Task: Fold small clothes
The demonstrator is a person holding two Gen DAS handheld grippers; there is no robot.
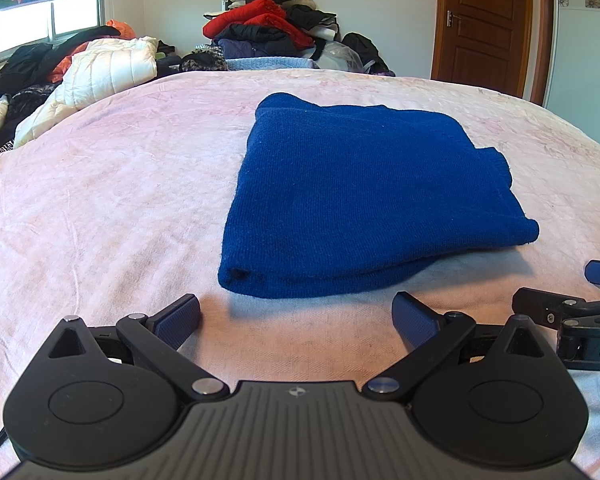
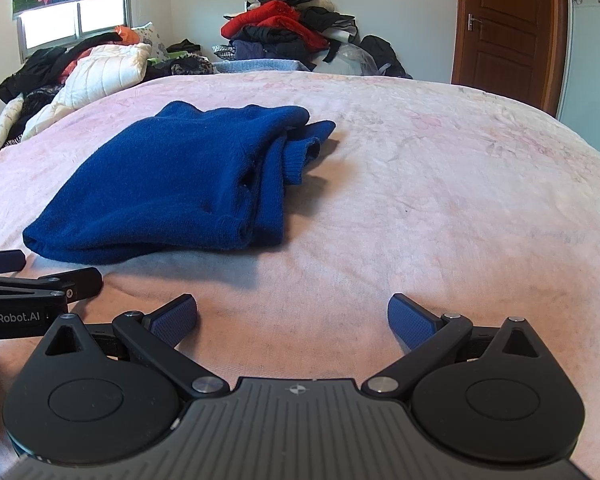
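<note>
Left wrist view: the left tool [image 1: 296, 320] hangs wide, holding nothing, just short of the blue sweater [image 1: 356, 196], which lies folded in a compact stack on the pink bed [image 1: 100, 200].

Right wrist view: the right tool [image 2: 293, 318] is wide and empty too, with the sweater ahead-left. A ribbed cuff [image 2: 304, 156] pokes out; folding looks near done, and tucking it seems next.

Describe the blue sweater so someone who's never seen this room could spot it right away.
Start at the wide bed with the pale pink blanket. Near its middle, in front of both open grippers, lies the blue sweater, folded into a thick bundle. It is the only garment lying alone on the blanket; the other clothes are heaped at the far edge.
</note>
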